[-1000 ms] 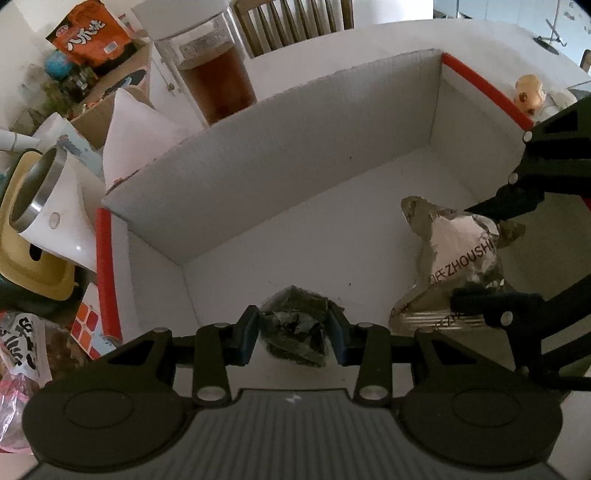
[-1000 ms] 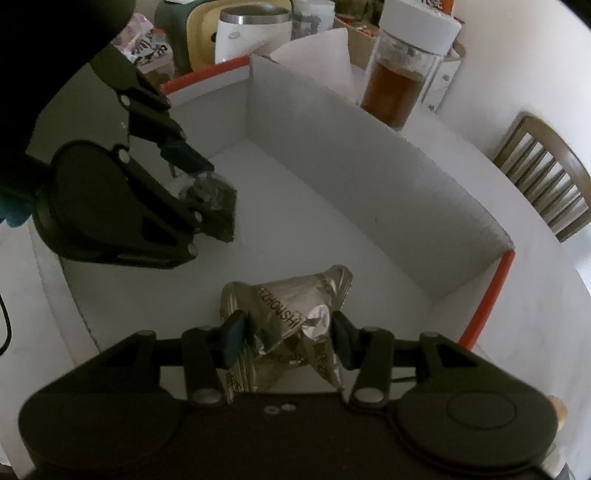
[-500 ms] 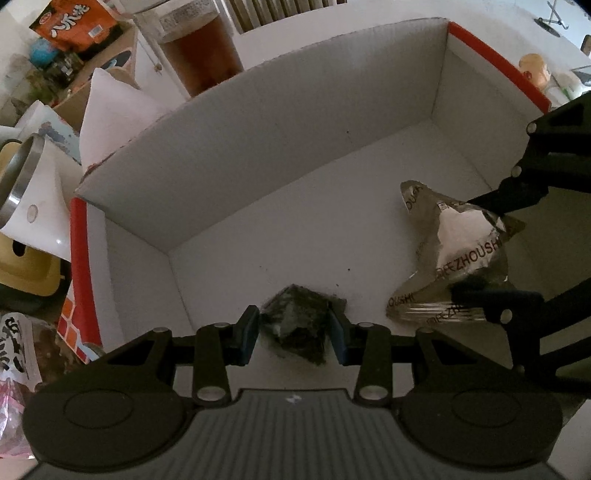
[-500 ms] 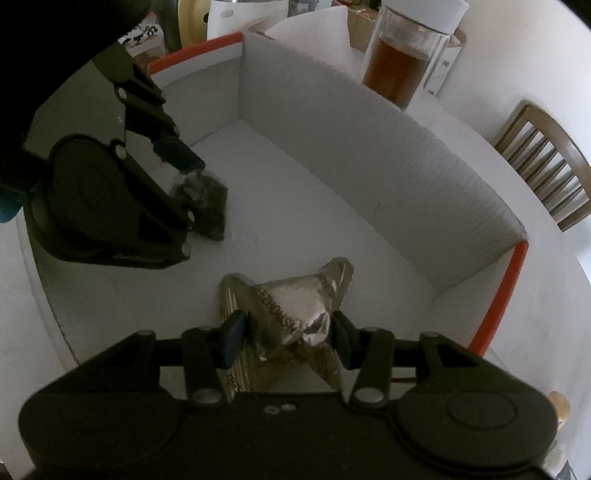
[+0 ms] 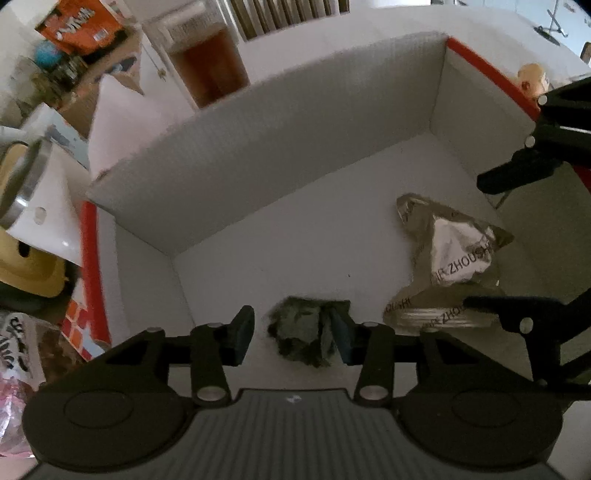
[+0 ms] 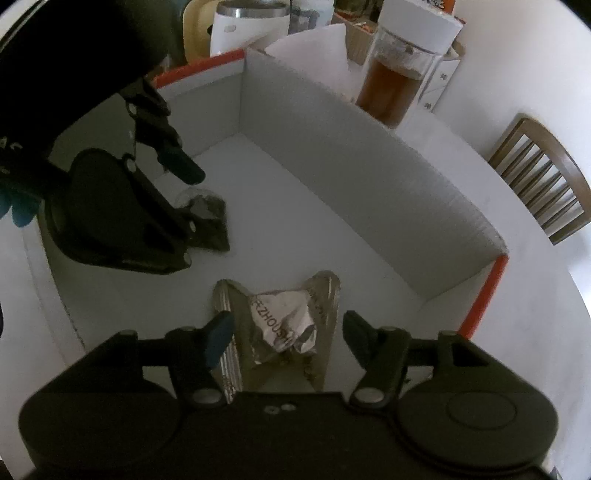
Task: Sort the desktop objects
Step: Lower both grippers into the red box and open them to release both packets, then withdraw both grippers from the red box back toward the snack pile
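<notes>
A white cardboard box (image 5: 295, 147) with red edges holds two wrappers. A dark crumpled wrapper (image 5: 306, 336) lies on the box floor between the fingers of my left gripper (image 5: 291, 332), which is open; the wrapper rests against the right finger. It also shows in the right wrist view (image 6: 210, 221). A silver foil packet (image 6: 288, 325) lies on the floor between the spread fingers of my right gripper (image 6: 284, 328), which is open. The packet also shows in the left wrist view (image 5: 450, 258).
Behind the box stand a jar of brown liquid (image 6: 399, 74), a white cup with a steel rim (image 6: 247, 26) and a white paper cone (image 5: 118, 122). Snack bags (image 5: 14, 354) lie at the left. A wooden chair (image 6: 543, 177) stands at the right.
Both grippers lowered into the box and opened. The dark wrapper and the foil packet were let go and now lie on the box floor.
</notes>
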A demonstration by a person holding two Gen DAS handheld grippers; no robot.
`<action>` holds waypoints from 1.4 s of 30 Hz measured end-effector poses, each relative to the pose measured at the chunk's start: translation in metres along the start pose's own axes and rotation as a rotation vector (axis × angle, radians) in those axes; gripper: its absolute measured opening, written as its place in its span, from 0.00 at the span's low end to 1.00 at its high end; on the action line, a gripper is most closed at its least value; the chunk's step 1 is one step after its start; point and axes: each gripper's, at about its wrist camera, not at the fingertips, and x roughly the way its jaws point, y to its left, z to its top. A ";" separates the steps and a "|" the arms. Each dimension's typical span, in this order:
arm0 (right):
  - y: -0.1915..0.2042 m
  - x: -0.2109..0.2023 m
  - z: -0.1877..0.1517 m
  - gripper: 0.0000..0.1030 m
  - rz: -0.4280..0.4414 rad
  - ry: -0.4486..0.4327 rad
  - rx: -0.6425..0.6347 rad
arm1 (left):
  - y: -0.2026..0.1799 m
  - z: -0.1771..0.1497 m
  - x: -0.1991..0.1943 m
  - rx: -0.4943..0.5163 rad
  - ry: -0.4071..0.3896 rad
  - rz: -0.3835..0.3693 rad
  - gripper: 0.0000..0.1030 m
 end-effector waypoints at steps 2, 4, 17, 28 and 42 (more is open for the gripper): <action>0.000 -0.004 -0.001 0.64 -0.002 -0.007 0.003 | 0.002 -0.001 -0.004 -0.003 -0.010 0.000 0.50; 0.000 -0.009 -0.002 0.64 -0.002 -0.014 0.007 | 0.003 -0.003 -0.009 -0.006 -0.017 -0.005 0.54; -0.002 -0.048 -0.009 0.70 0.023 -0.074 0.022 | 0.006 -0.003 -0.042 -0.028 -0.086 0.003 0.54; -0.002 -0.092 -0.023 0.71 0.046 -0.127 0.035 | -0.003 -0.017 -0.086 -0.037 -0.155 -0.005 0.54; -0.004 -0.141 -0.055 0.74 0.034 -0.197 0.054 | -0.035 -0.025 -0.135 -0.063 -0.233 -0.016 0.54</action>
